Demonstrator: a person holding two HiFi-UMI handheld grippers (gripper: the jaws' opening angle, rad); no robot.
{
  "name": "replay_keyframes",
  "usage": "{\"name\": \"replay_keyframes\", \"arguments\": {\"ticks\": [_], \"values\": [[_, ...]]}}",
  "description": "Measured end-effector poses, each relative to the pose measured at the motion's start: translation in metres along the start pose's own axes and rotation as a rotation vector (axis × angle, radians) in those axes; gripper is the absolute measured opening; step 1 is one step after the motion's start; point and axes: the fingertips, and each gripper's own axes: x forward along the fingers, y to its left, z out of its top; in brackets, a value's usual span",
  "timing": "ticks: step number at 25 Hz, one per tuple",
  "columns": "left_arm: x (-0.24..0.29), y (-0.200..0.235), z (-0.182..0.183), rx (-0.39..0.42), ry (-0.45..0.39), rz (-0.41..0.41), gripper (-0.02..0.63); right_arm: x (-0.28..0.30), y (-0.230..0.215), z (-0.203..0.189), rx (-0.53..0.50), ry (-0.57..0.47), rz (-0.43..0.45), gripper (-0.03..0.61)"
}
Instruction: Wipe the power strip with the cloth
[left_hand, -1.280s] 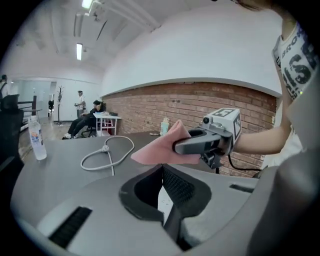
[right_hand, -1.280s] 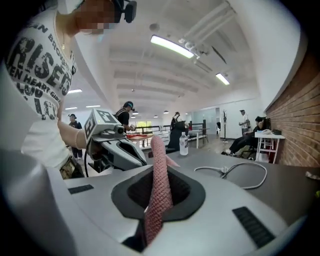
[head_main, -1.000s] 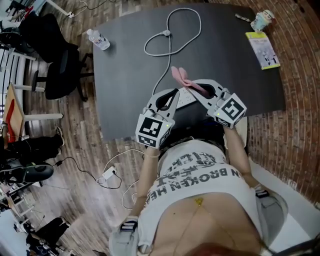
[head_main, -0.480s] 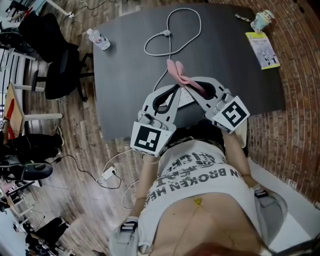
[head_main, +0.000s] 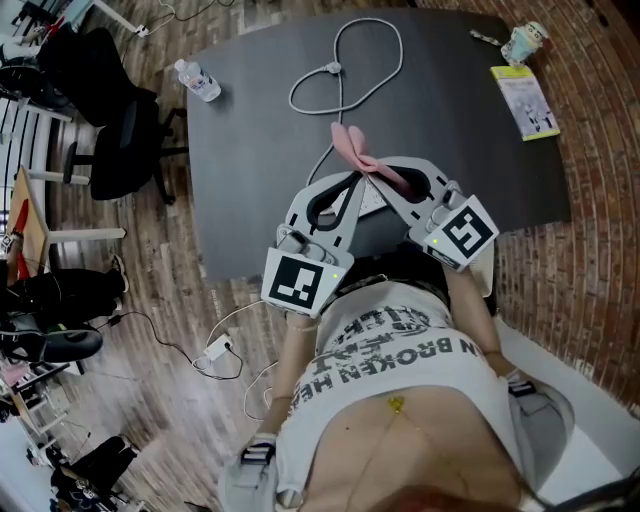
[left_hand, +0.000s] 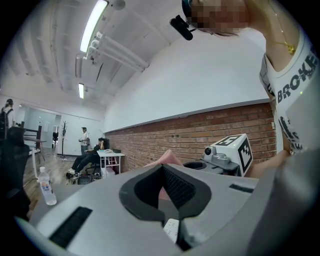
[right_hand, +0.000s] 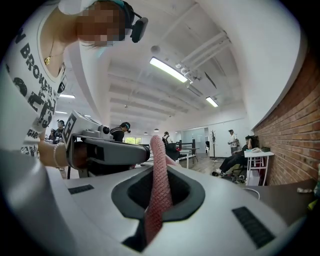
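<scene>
Clamping cloth (right_hand: 159, 186) and power strip (left_hand: 171, 229)

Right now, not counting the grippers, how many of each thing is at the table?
Bottle: 1
Cup: 1
Booklet: 1
Cloth: 1
Strip with cord: 1
Thin stick by cup: 1
Total: 6

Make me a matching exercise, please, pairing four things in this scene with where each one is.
Things:
1 cloth
2 power strip
3 water bottle
4 booklet

Places:
A at the far right edge of the table
B gripped by the left gripper
C at the table's far left corner
D gripped by the right gripper

Pairs: 1-D, 2-B, 3-C, 4-A
</scene>
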Motion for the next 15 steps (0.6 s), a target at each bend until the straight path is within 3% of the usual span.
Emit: {"name": "replay_keyframes", "arguments": {"ticks": [15], "values": [[-0.0009, -0.0027, -0.0034, 0.022, 0.012, -0.007, 0.008, 0.0027, 0.0022, -0.0006, -0.022, 0.017, 0.012, 0.017]]}}
